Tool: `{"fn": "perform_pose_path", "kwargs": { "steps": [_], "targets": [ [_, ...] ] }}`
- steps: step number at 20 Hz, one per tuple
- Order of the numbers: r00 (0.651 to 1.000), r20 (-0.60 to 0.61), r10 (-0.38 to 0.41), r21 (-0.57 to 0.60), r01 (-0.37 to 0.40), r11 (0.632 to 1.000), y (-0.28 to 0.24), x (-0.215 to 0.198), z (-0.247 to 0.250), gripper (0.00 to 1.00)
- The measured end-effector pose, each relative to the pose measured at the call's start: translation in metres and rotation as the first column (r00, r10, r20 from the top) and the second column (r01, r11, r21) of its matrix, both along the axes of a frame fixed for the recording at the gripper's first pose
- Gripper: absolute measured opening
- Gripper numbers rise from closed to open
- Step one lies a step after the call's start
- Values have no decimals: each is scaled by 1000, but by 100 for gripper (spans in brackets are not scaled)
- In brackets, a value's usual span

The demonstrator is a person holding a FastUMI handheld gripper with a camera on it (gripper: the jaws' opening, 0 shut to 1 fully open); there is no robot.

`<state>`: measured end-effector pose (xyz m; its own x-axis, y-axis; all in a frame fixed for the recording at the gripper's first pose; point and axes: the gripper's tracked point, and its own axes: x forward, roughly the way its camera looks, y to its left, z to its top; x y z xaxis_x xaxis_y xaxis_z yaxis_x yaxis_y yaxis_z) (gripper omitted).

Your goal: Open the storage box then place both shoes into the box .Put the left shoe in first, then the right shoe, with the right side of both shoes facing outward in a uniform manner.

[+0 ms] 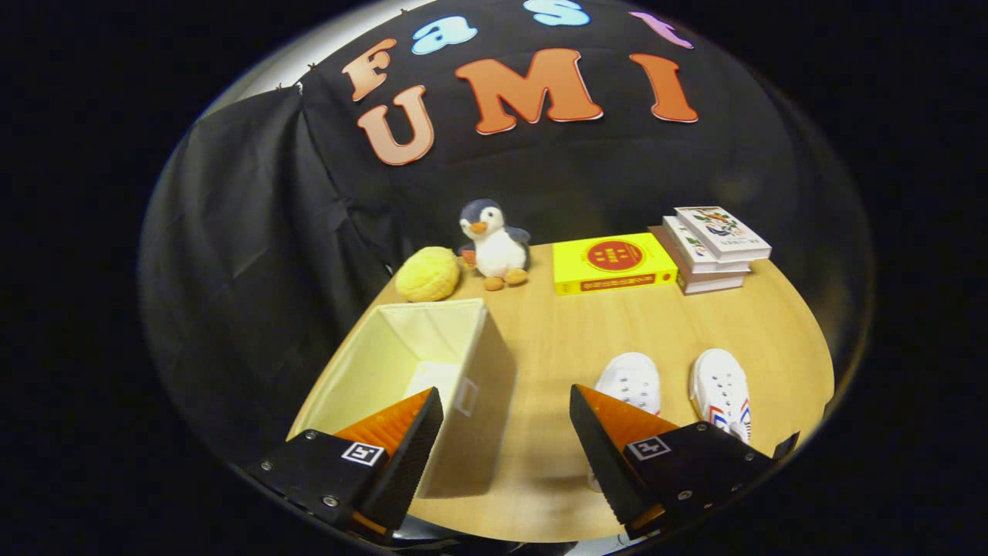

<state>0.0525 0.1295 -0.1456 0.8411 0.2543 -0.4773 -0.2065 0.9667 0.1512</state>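
Seen from the gripper view, the gripper (505, 432) is hovering at the bottom centre of the frame with its fingers spread wide apart, pinching nothing. Left of centre, the storage box (472, 371) is standing open on the wooden table (563, 332), one finger overlapping its near corner. At lower right, two white shoes (679, 386) are lying side by side, toes pointing away. Across the upper middle, a yellow cushion (427, 274), a toy penguin (494, 245), a yellow book (614, 262) and stacked books (714, 247) are lining the table's far edge.
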Motion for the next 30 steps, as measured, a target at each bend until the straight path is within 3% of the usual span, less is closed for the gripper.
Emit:
{"fn": "perform_pose_path", "kwargs": {
  "steps": [4, 9, 17, 25, 28, 30],
  "targets": [
    [993, -43, -108, -61, 106, 993, -60, -1, -37, 97],
    [979, -137, -151, -98, 138, 985, -95, -2, -79, 88],
    [932, -346, -110, -121, 72, 990, -118, 23, -124, 74],
    [862, -506, -13, -71, -26, 997, -109, 29, -161, 56],
    [853, -520, 51, -8, -65, 998, -97, 30, -158, 34],
    [861, -506, 48, 10, -50, 999, -99, 31, -154, 11]
  ]
}}
